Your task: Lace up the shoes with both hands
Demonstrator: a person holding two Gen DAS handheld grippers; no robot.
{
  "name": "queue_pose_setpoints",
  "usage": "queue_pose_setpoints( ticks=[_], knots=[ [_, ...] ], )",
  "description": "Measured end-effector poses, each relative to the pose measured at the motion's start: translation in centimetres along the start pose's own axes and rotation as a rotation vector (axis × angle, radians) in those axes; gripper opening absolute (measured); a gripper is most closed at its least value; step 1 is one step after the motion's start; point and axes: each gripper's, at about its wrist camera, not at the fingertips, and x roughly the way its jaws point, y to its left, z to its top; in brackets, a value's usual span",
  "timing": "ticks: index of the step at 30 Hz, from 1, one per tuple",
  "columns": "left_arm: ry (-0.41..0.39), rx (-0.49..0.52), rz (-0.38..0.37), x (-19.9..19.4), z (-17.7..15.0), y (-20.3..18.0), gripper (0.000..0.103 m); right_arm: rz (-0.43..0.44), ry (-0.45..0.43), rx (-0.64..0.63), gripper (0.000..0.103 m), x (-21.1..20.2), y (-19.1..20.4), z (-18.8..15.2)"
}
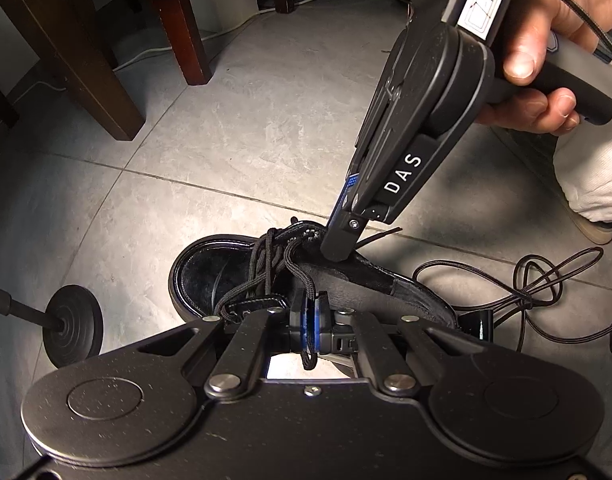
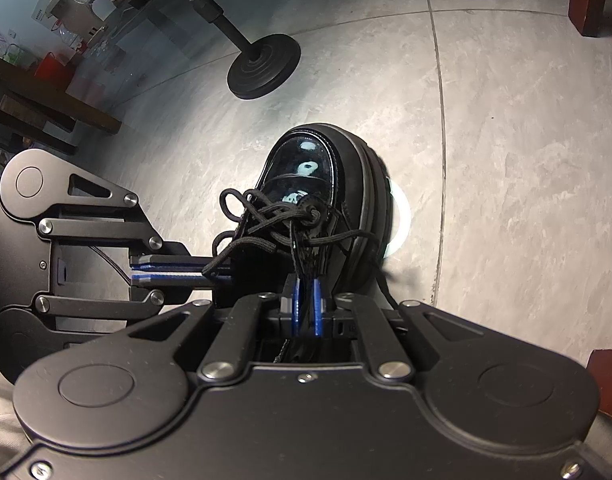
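Grey tile floor (image 2: 506,160), black patent shoe (image 2: 306,168) on it. My left gripper (image 1: 310,312) pinches a lace loop (image 1: 306,280); right gripper (image 2: 306,304) clamps the tongue (image 1: 358,280). Keep both tensions steady.

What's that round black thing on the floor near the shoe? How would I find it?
Start at the shiny black shoe on the grey tiled floor. Look past its toe to a flat, round black disc lying on the tiles. It is a stand's base: a thin black pole rises from its middle, which the brown wooden chair legs nearby don't have.
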Motion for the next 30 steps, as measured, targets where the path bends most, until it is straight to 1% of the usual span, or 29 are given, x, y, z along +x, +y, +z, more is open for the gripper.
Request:
queue_pose_setpoints(
  ticks=[7, 9, 12, 14, 16, 18, 20, 22, 23, 25, 28, 29, 30],
  knots=[
    [0.006, 0.007, -0.009, 0.2, -0.1, -0.4, 0.003, -0.002, 0.003, -0.006, 0.008, 0.0, 0.1, 0.0],
    [0.014, 0.0, -0.001, 0.5, -0.2, -0.2, 0.003, -0.005, 0.002, -0.012, 0.008, -0.1, 0.2, -0.1],
    [0.029, -0.015, -0.012, 1.0, 0.0, 0.2, 0.003, -0.01, 0.005, -0.023, 0.008, -0.1, 0.3, 0.0],
    [0.035, -0.01, -0.011, 1.3, 0.1, 0.1, 0.003, -0.013, 0.011, -0.026, 0.012, -0.1, 0.4, 0.0],
    [0.041, -0.01, -0.017, 1.5, 0.1, 0.1, 0.003, -0.008, 0.017, -0.023, 0.014, -0.3, 0.3, 0.0],
    [0.041, -0.011, -0.019, 1.6, 0.1, 0.1, 0.003, 0.008, 0.016, -0.002, 0.019, -0.8, -0.2, -0.2],
    [0.038, -0.01, -0.023, 1.6, 0.1, 0.0, 0.003, 0.022, 0.008, 0.028, 0.021, -1.4, -0.7, -0.5],
    [0.032, 0.006, -0.022, 1.6, 0.1, -0.3, 0.003, 0.073, -0.038, 0.184, 0.023, -2.4, -2.8, -1.0],
    [0.028, 0.018, -0.021, 1.5, 0.2, -0.5, 0.003, 0.107, -0.051, 0.284, 0.024, -2.5, -3.9, -1.3],
    [0.022, 0.04, -0.022, 1.3, 0.1, -0.9, 0.003, 0.182, -0.05, 0.448, 0.024, -2.3, -5.7, -1.6],
    [0.025, 0.04, -0.02, 1.4, 0.1, -1.0, 0.003, 0.284, -0.052, 0.632, 0.024, -1.2, -7.3, -2.2],
    [0.027, 0.041, -0.016, 1.6, 0.0, -1.0, 0.003, 0.302, -0.043, 0.675, 0.024, -0.8, -7.6, -2.3],
    [0.029, 0.042, -0.013, 1.6, 0.0, -1.0, 0.003, 0.335, -0.025, 0.75, 0.024, -0.1, -8.2, -2.7]
  ],
)
